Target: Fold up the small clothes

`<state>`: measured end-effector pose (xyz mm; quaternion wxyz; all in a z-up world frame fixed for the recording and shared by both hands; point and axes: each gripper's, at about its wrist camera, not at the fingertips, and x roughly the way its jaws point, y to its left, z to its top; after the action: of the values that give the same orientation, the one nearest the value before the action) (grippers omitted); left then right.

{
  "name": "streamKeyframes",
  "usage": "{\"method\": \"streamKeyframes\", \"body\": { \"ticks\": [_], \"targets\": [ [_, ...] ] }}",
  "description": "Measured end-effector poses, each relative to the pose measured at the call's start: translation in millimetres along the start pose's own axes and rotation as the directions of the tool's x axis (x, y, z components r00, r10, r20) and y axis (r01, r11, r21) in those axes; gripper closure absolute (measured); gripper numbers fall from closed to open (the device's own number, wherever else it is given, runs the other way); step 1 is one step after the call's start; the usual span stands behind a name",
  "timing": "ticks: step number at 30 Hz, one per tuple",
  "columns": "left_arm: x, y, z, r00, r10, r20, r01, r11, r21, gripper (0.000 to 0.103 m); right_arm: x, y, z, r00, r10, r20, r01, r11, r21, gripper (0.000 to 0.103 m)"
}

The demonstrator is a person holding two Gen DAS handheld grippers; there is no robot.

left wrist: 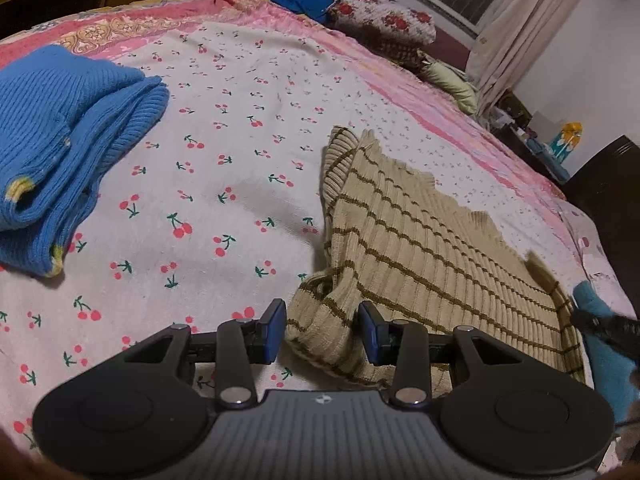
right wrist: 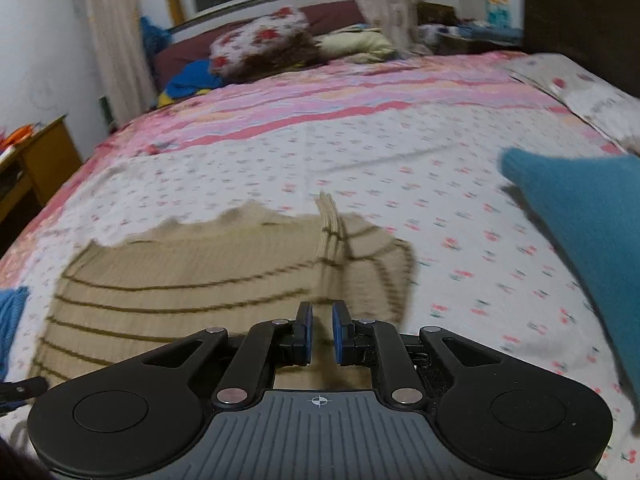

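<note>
Beige striped knit [left wrist: 432, 248] lies spread on the cherry-print bedsheet [left wrist: 224, 128], lower right of the left wrist view; in the right wrist view it fills the lower left to centre. Long axis in the left view runs from the bunched sleeve at lower centre up and right toward the scalloped hem.

Left gripper [left wrist: 322, 330]: jaws wide apart, straddling the crumpled sleeve end; blue pads [left wrist: 274, 330] sit either side of the fabric, contact not confirmed. No grip yet.

Right gripper [right wrist: 321, 330]: jaws nearly together with a narrow gap; nothing visibly between them. Frame is motion-blurred, so whether it pinches cloth cannot be told. It sits over the knit's near edge, with a raised fold [right wrist: 330, 224] directly ahead.

Folded blue sweater [left wrist: 68, 152] rests at left of the left view, well apart from the beige piece. Teal garment [right wrist: 580, 248] at right of the right view.

Judgement: left tool is the nearer to a graspable part. Sleeve lies dead ahead along its fingers, so closing there and carrying it across the body seems the next fold.
</note>
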<state>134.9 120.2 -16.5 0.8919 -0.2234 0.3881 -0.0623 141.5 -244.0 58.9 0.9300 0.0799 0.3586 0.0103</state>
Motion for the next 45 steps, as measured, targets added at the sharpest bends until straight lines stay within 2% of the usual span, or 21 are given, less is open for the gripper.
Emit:
{"method": "streamKeyframes", "body": {
  "ticks": [5, 9, 13, 18, 21, 22, 24, 25, 26, 28, 30, 32, 35, 36, 38, 41, 45],
  "targets": [
    [-0.7, 5.4, 1.0, 0.999, -0.041, 0.005, 0.041, 0.999, -0.016, 0.059, 14.1, 65.0, 17.8, 0.994, 0.103, -0.039, -0.107, 0.988, -0.109, 0.084],
    [-0.3, 11.6, 3.2, 0.997, -0.077, -0.002, 0.077, 0.997, -0.029, 0.058, 28.1, 114.3, 29.3, 0.991, 0.125, -0.042, -0.131, 0.973, -0.190, 0.080],
    [2.3, 16.0, 4.0, 0.994, -0.106, -0.022, 0.105, 0.994, -0.031, 0.058, 45.2, 134.5, 33.3, 0.986, 0.150, -0.075, -0.162, 0.967, -0.199, 0.080],
    [2.7, 16.1, 0.0, 0.992, -0.120, -0.031, 0.119, 0.993, -0.015, 0.057, 54.7, 110.9, 17.0, 0.995, 0.083, -0.052, -0.089, 0.987, -0.133, 0.080],
    [2.8, 16.2, -0.4, 0.992, -0.122, -0.030, 0.121, 0.992, -0.020, 0.057, 48.8, 70.6, 10.7, 0.999, 0.027, -0.018, -0.028, 0.999, -0.045, 0.080],
    [2.9, 16.1, -0.4, 0.992, -0.122, -0.029, 0.122, 0.992, -0.022, 0.057, 47.6, 52.1, 8.6, 1.000, -0.019, -0.010, 0.019, 1.000, -0.018, 0.080],
    [2.8, 14.5, -1.7, 0.992, -0.121, -0.028, 0.120, 0.993, -0.015, 0.057, 49.2, 19.9, 6.8, 0.991, -0.130, -0.014, 0.130, 0.991, 0.024, 0.080],
    [2.8, 13.8, -2.6, 0.993, -0.118, -0.027, 0.118, 0.993, -0.011, 0.057, 50.5, 3.3, 7.1, 0.986, -0.164, -0.014, 0.165, 0.985, 0.047, 0.089],
    [2.6, 13.1, -3.3, 0.993, -0.114, -0.025, 0.114, 0.993, -0.007, 0.057, 49.8, -11.3, 8.7, 0.984, -0.179, -0.011, 0.179, 0.980, 0.081, 0.090],
    [2.8, 12.4, -3.7, 0.994, -0.109, -0.022, 0.109, 0.994, -0.002, 0.057, 43.8, -26.7, 15.1, 0.963, -0.269, -0.002, 0.267, 0.953, 0.142, 0.083],
    [2.8, 12.4, -4.1, 0.994, -0.108, -0.020, 0.108, 0.994, -0.005, 0.057, 34.1, -30.7, 21.5, 0.957, -0.290, 0.028, 0.280, 0.942, 0.184, 0.078],
    [2.7, 12.2, -5.0, 0.994, -0.108, -0.018, 0.107, 0.994, -0.008, 0.057, 23.5, -15.6, 30.4, 0.976, -0.211, 0.051, 0.200, 0.967, 0.160, 0.078],
    [2.5, 11.9, -6.1, 0.994, -0.109, -0.014, 0.109, 0.994, -0.017, 0.056, 19.4, 34.8, 39.1, 0.998, -0.055, 0.040, 0.054, 0.998, 0.029, 0.078],
    [2.0, 12.2, -6.3, 0.994, -0.110, -0.014, 0.110, 0.994, -0.018, 0.056, 21.6, 54.5, 40.7, 1.000, 0.004, 0.019, -0.004, 1.000, -0.012, 0.078],
    [1.3, 13.6, -6.5, 0.993, -0.115, -0.014, 0.115, 0.993, -0.029, 0.055, 33.2, 104.6, 44.1, 0.993, 0.113, -0.045, -0.117, 0.988, -0.103, 0.071],
    [-0.3, 16.0, -6.8, 0.993, -0.120, -0.016, 0.120, 0.992, -0.045, 0.054, 54.5, 168.9, 46.4, 0.974, 0.186, -0.132, -0.210, 0.957, -0.202, 0.067],
    [-1.7, 19.9, -6.3, 0.992, -0.126, -0.016, 0.125, 0.990, -0.070, 0.053, 87.0, 225.9, 50.7, 0.963, 0.165, -0.213, -0.219, 0.940, -0.262, 0.063]
  ]
}}
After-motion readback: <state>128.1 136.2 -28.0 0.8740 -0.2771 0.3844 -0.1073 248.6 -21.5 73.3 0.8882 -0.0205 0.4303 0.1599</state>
